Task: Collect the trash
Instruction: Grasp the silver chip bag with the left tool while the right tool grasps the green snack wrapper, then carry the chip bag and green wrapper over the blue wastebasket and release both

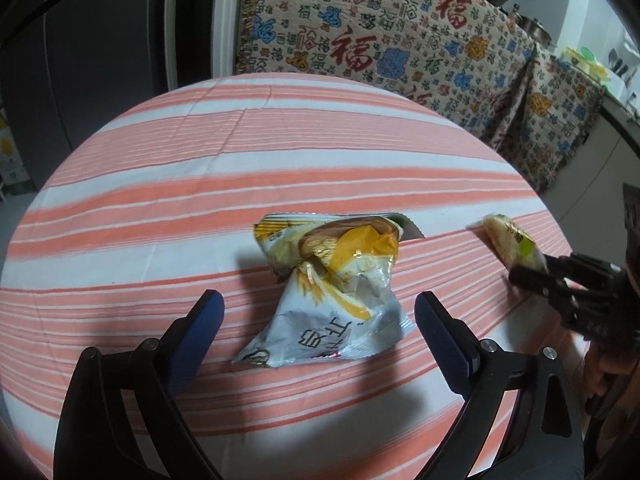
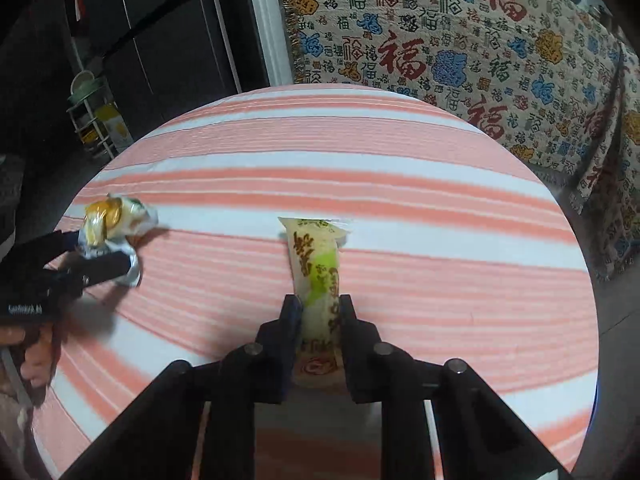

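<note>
left gripper (image 1: 318, 312): we see its jaws wide apart, not pressing on anything.
crumpled bag (image 1: 332, 280): it lies on the striped counter (image 1: 160, 200), between our left jaws and a bit past their tips.
right gripper (image 2: 320, 312): our jaws are clamped on the long wrapper (image 2: 318, 276).
long wrapper: its near end sits between the right jaws, the far end sticks out ahead.
patterned cloth (image 1: 380, 32): it hangs far beyond both jaws.
</note>
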A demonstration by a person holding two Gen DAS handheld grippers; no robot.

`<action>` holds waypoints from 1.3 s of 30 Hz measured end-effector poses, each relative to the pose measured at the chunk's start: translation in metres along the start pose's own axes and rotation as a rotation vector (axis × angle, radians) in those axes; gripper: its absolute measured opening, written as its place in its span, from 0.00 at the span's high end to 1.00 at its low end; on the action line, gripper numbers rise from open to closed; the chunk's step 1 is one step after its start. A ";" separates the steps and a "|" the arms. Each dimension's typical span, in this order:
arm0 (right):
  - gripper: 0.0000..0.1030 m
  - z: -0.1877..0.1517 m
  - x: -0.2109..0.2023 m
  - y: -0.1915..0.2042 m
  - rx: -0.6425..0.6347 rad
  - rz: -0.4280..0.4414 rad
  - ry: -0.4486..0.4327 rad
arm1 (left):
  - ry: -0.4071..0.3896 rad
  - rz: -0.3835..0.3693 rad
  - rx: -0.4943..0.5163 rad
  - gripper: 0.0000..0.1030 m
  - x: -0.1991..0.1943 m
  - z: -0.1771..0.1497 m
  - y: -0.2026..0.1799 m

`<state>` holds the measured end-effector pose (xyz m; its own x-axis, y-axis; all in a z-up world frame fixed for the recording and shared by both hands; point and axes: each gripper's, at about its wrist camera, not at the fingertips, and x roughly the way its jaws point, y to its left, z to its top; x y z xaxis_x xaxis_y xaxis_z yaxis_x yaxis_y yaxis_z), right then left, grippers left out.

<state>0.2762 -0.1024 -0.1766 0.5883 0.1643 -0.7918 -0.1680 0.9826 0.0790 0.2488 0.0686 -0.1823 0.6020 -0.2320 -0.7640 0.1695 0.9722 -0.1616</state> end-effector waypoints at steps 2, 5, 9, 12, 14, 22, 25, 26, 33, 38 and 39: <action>0.40 -0.003 -0.005 -0.001 -0.002 0.034 0.002 | -0.013 -0.009 -0.008 0.06 -0.004 0.001 0.003; 0.40 0.001 -0.006 -0.001 -0.039 0.032 0.033 | -0.027 -0.026 -0.007 0.06 -0.007 0.004 0.006; 0.40 0.010 -0.006 0.001 -0.069 0.028 0.053 | -0.026 -0.029 0.011 0.10 -0.004 0.008 0.002; 0.40 0.021 -0.003 -0.002 -0.061 0.019 0.061 | -0.038 -0.006 0.044 0.15 -0.006 0.010 -0.004; 0.85 0.026 0.003 -0.001 -0.067 0.041 0.102 | -0.047 0.012 0.059 0.32 -0.007 0.010 -0.006; 0.86 0.015 -0.030 -0.004 0.004 0.072 0.066 | -0.073 -0.070 0.031 0.65 -0.021 0.011 -0.009; 0.86 0.005 -0.056 -0.011 0.023 0.074 0.026 | -0.097 -0.084 0.054 0.67 -0.033 0.011 -0.023; 0.86 0.002 -0.062 -0.015 0.033 0.073 0.016 | -0.104 -0.088 0.063 0.67 -0.036 0.010 -0.029; 0.85 -0.020 -0.087 -0.041 0.084 0.051 0.006 | -0.089 -0.094 0.103 0.68 -0.048 -0.003 -0.078; 0.85 -0.029 -0.102 -0.054 0.105 0.055 -0.012 | -0.095 -0.081 0.138 0.68 -0.059 -0.008 -0.111; 0.85 -0.030 -0.104 -0.055 0.107 0.054 -0.015 | -0.098 -0.079 0.144 0.68 -0.061 -0.009 -0.117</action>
<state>0.2004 -0.1763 -0.1169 0.5923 0.2177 -0.7757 -0.1151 0.9758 0.1860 0.1851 -0.0303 -0.1227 0.6541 -0.3161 -0.6871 0.3249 0.9378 -0.1221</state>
